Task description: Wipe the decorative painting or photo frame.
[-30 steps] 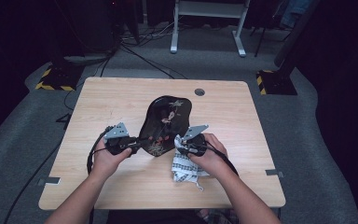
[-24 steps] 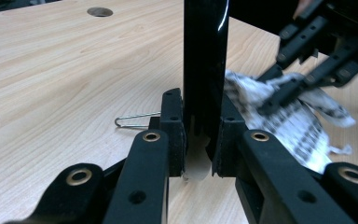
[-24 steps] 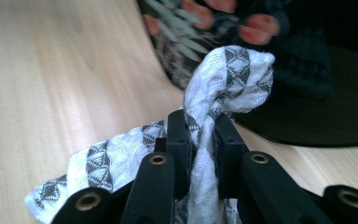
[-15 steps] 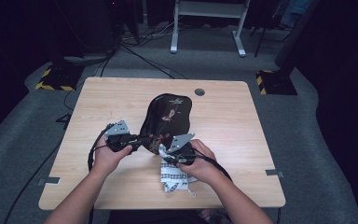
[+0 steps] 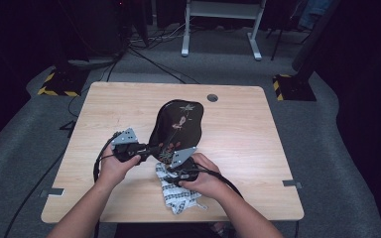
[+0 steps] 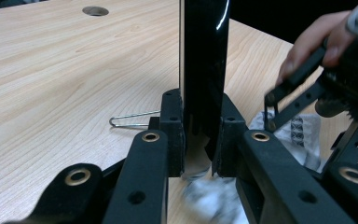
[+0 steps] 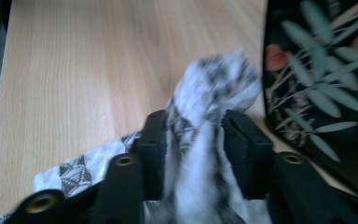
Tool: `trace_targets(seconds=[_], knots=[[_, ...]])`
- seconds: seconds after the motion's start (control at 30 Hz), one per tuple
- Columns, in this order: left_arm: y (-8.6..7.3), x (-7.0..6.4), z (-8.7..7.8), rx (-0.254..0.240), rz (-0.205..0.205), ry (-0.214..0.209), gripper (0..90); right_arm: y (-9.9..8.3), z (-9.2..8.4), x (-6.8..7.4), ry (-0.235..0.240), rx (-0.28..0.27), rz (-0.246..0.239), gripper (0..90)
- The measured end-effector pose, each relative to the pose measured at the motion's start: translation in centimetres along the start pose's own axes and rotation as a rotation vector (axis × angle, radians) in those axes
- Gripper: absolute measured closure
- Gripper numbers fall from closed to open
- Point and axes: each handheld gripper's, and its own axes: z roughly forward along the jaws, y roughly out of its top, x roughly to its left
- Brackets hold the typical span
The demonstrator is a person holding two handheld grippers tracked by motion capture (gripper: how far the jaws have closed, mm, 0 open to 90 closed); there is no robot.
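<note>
The black floral tray (image 5: 176, 126) stands tilted on edge at the table (image 5: 258, 148) centre, its near rim pinched by the left claw (image 6: 200, 140). Just beside it, the right claw (image 7: 198, 140), jaws just opened partway, straddles the patterned cloth (image 7: 205, 93), which lies on the table

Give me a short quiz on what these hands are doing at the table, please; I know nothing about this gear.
1. True or false: the black flowered tray lies flat on the table.
2. Which tongs clamp the tray? A: the left tongs. B: the right tongs.
3. What sits between the jaws of the right tongs?

Key:
1. False: it stands up on its edge.
2. A.
3. The patterned cloth; those jaws have just been opening, with the cloth between them.
</note>
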Motion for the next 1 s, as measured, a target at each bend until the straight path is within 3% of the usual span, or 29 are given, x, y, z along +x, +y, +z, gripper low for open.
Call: trace_targets(seconds=[0.07,0.1,0.27,0.37,0.5,0.57,0.67,0.8,1.0], knots=[[0.1,-0.1,-0.2,-0.030,-0.022,-0.007,72.8,-0.1,-0.6,-0.2,-0.019,-0.027,0.022,54.2],[0.2,-0.1,-0.4,-0.056,-0.032,-0.009,65.3,-0.2,-1.3,-0.4,-0.038,-0.055,0.043,53.0],[0.2,-0.2,-0.9,-0.077,-0.029,0.010,52.7,-0.4,-2.6,-0.9,-0.080,-0.094,0.077,51.9],[0.2,-0.4,-1.2,-0.094,-0.008,0.046,49.0,-0.6,-3.7,-1.5,-0.118,-0.131,0.118,51.5],[0.1,-0.9,-1.9,-0.094,-0.019,0.052,47.2,-0.9,-5.3,-2.6,-0.174,-0.165,0.181,50.8],[0.1,-1.2,-2.4,-0.091,-0.020,0.064,47.1,-0.9,-5.6,-2.8,-0.186,-0.167,0.190,50.5],[0.0,-1.3,-2.7,-0.083,-0.048,0.082,45.5,-1.2,-6.4,-3.7,-0.223,-0.180,0.229,49.1],[-0.1,-1.4,-2.6,-0.092,-0.129,0.086,37.0,-1.7,-7.7,-4.8,-0.285,-0.197,0.281,48.2],[-0.2,-1.7,-2.5,-0.086,-0.143,0.085,34.9,-2.0,-9.2,-6.2,-0.344,-0.211,0.318,46.3]])
